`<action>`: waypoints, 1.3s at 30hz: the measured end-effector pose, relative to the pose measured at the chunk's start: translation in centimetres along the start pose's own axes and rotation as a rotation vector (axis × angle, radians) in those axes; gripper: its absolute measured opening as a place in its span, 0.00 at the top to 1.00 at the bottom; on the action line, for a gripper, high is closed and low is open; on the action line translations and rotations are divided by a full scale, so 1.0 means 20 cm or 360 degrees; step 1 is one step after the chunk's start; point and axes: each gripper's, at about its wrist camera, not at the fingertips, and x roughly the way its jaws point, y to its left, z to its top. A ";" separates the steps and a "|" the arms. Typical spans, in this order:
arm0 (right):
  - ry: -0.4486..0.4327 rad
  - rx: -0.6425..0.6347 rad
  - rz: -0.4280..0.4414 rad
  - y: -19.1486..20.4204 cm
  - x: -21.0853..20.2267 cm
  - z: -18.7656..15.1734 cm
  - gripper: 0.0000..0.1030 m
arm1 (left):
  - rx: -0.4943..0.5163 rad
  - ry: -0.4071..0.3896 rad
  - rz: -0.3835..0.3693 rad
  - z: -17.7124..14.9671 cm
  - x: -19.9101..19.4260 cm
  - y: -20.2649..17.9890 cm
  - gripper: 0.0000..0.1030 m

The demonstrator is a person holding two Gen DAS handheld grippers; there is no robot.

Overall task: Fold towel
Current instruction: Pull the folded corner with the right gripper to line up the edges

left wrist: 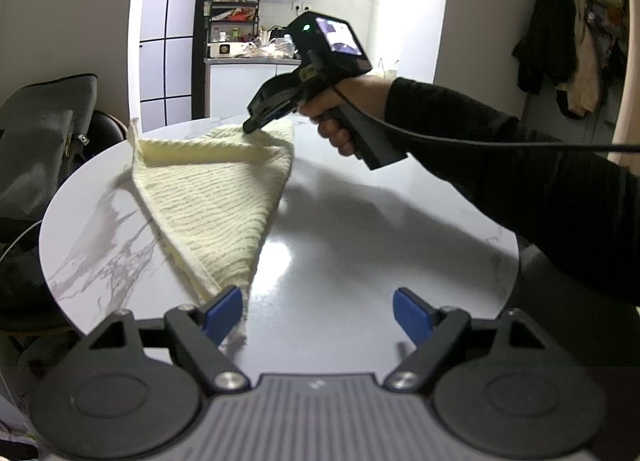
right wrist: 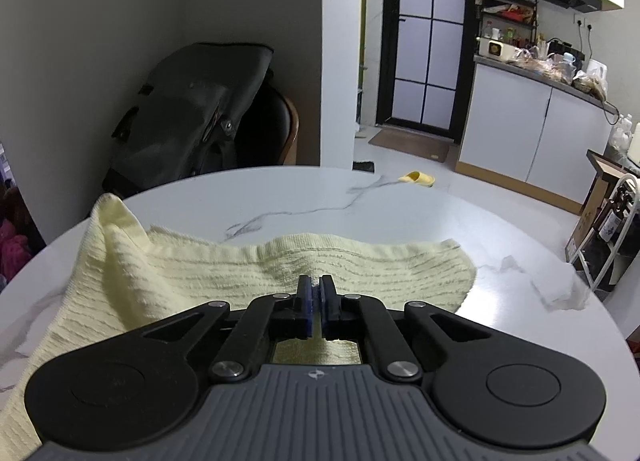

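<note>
A pale yellow ribbed towel (left wrist: pixel 208 197) lies folded on the round white marble table (left wrist: pixel 360 229). In the left wrist view my left gripper (left wrist: pixel 318 313) is open, and the towel's near corner lies against its left blue pad (left wrist: pixel 224 313). My right gripper (left wrist: pixel 250 127) presses on the towel's far edge. In the right wrist view the right gripper (right wrist: pixel 316 293) is shut with its blue pads together, a sliver of light material between them, over the towel (right wrist: pixel 200 265).
A dark bag (right wrist: pixel 192 113) rests on a chair behind the table's far left edge. A crumpled white tissue (right wrist: pixel 560 285) lies near the table's right edge. Kitchen cabinets (right wrist: pixel 532 133) and a black-framed door (right wrist: pixel 424 41) stand beyond.
</note>
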 end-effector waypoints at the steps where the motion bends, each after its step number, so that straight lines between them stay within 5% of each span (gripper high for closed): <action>1: -0.0004 0.0000 -0.0005 -0.01 -0.01 0.00 0.96 | 0.0002 0.0001 0.0003 0.00 0.00 0.00 0.18; 9: -0.0102 0.0107 0.0033 -0.10 -0.13 0.01 0.96 | 0.0024 0.0009 0.0033 0.00 0.01 -0.01 0.18; 33: -0.0066 0.0154 -0.0069 -0.29 -0.29 -0.07 0.96 | 0.0045 0.0060 0.0109 0.03 0.03 -0.04 0.17; 39: 0.0075 0.0167 -0.0089 -0.34 -0.24 -0.15 0.95 | 0.0031 0.0027 0.0097 0.08 0.01 -0.02 0.19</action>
